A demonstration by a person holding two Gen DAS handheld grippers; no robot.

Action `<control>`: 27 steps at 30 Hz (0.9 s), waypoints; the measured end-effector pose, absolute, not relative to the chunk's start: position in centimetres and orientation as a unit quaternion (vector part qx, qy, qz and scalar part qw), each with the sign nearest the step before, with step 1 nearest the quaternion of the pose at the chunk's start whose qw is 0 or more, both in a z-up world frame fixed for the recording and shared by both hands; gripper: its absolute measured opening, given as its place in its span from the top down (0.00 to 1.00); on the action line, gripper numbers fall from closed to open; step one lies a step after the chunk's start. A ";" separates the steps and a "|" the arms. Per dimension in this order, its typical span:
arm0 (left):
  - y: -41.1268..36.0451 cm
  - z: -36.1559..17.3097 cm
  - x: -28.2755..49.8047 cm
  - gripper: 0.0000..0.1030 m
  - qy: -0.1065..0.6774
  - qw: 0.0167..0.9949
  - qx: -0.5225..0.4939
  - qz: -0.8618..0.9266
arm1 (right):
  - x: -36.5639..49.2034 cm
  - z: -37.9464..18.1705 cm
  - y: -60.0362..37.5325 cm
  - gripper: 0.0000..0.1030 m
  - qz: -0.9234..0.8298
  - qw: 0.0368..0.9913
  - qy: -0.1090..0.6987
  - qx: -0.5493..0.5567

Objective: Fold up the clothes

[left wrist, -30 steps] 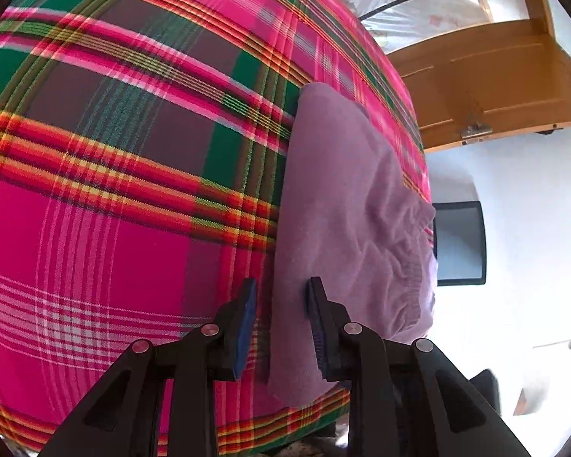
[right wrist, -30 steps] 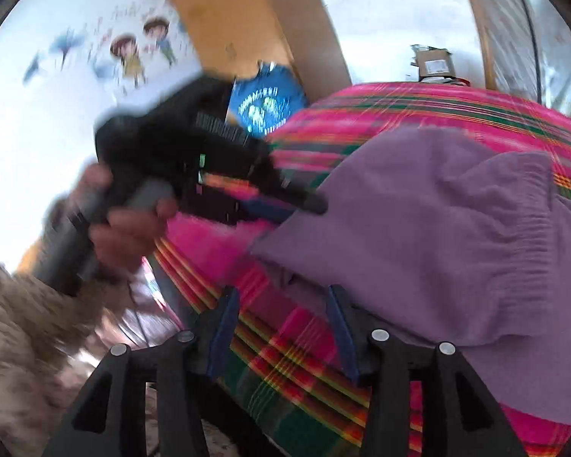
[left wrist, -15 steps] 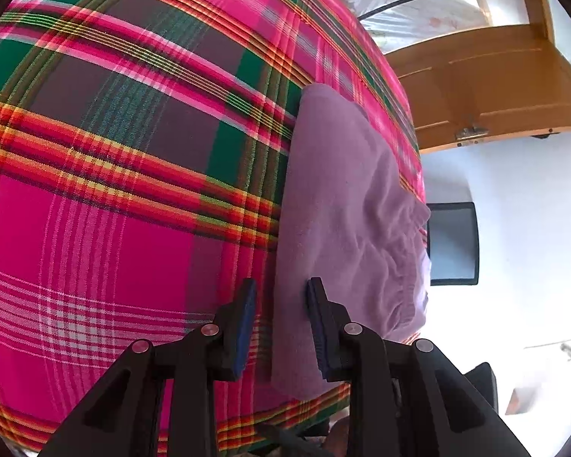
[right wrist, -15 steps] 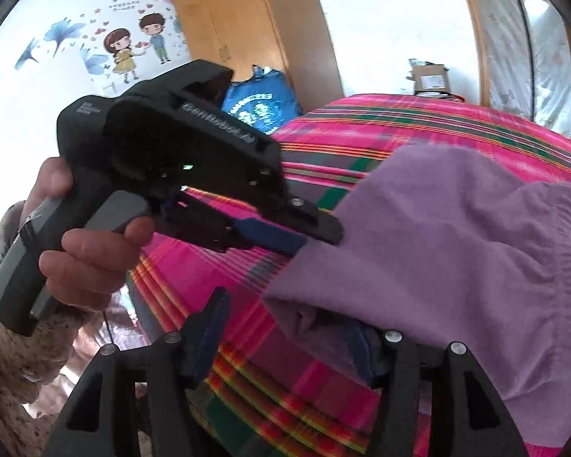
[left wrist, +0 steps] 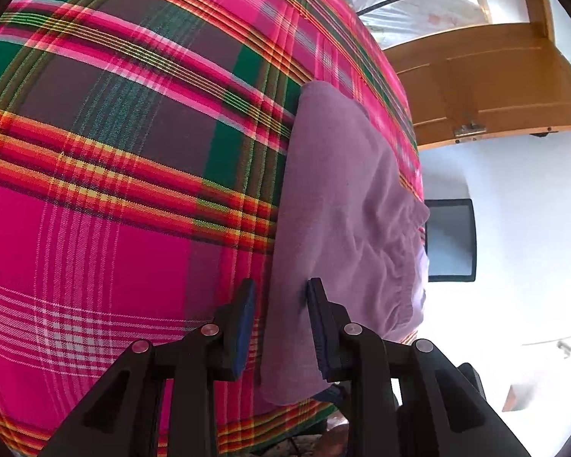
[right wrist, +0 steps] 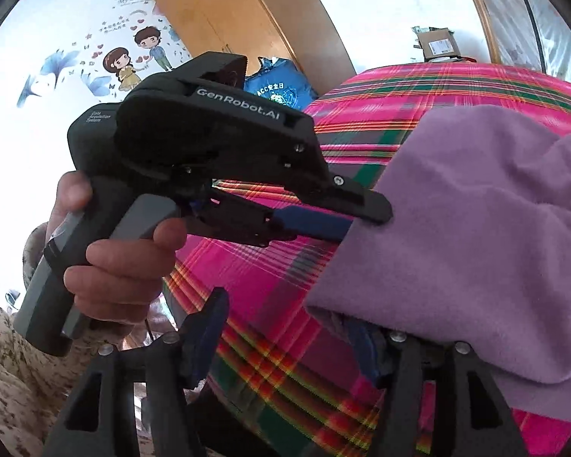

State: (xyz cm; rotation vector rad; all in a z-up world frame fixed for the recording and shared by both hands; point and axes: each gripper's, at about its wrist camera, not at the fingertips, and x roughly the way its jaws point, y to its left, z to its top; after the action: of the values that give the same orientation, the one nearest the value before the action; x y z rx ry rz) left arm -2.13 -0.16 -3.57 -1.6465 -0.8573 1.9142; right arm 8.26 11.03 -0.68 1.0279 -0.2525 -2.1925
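A soft lilac fleece garment (left wrist: 346, 205) lies folded on a bed covered with a pink, green and red plaid blanket (left wrist: 114, 175). It forms a long, thick, layered rectangle along the bed's edge, with one straight folded side facing the middle of the blanket. A gathered elastic band, likely a waistband, puckers the fabric on the outer side. At the near corner (right wrist: 335, 304) the folded layers lift slightly off the blanket.
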 end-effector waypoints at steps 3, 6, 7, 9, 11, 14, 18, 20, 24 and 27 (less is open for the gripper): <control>0.1 -3.5 -2.2 0.73 -0.312 0.234 -0.600 0.698 | 8.4 -0.8 11.2 0.40 -0.840 0.351 -0.112 0.398; 0.2 -3.5 -2.2 0.73 -0.311 0.232 -0.600 0.699 | 8.8 -0.9 11.5 0.40 -0.836 0.354 -0.130 0.399; 0.3 -3.5 -2.2 0.73 -0.310 0.232 -0.600 0.700 | 8.8 -0.9 11.7 0.40 -0.834 0.356 -0.138 0.398; 0.4 -3.5 -2.2 0.73 -0.311 0.231 -0.600 0.700 | 8.7 -1.0 12.1 0.40 -0.829 0.361 -0.153 0.399; 0.6 -3.5 -2.3 0.73 -0.310 0.231 -0.600 0.700 | 8.5 -1.2 12.6 0.40 -0.821 0.366 -0.174 0.402; 0.8 -3.5 -2.2 0.73 -0.308 0.232 -0.599 0.702 | 8.7 -1.2 12.7 0.40 -0.821 0.366 -0.175 0.402; 0.9 -3.6 -2.3 0.73 -0.310 0.236 -0.599 0.699 | 9.3 -0.8 12.3 0.40 -0.814 0.380 -0.155 0.411; 0.9 -3.6 -2.4 0.73 -0.306 0.236 -0.599 0.701 | 9.5 -0.5 12.8 0.40 -0.784 0.418 -0.177 0.424; 1.3 -3.4 -2.4 0.73 -0.295 0.236 -0.600 0.705 | 10.3 1.7 14.9 0.40 -0.801 0.423 -0.157 0.394; 1.3 -3.4 -2.3 0.73 -0.294 0.237 -0.600 0.705 | 10.2 3.9 18.0 0.40 -0.838 0.396 -0.145 0.347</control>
State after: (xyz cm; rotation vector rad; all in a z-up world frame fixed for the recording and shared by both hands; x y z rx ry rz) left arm -2.31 1.33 -3.44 -1.6443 -0.8066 1.9329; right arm 10.24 17.96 3.91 0.8802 -0.3676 -2.1235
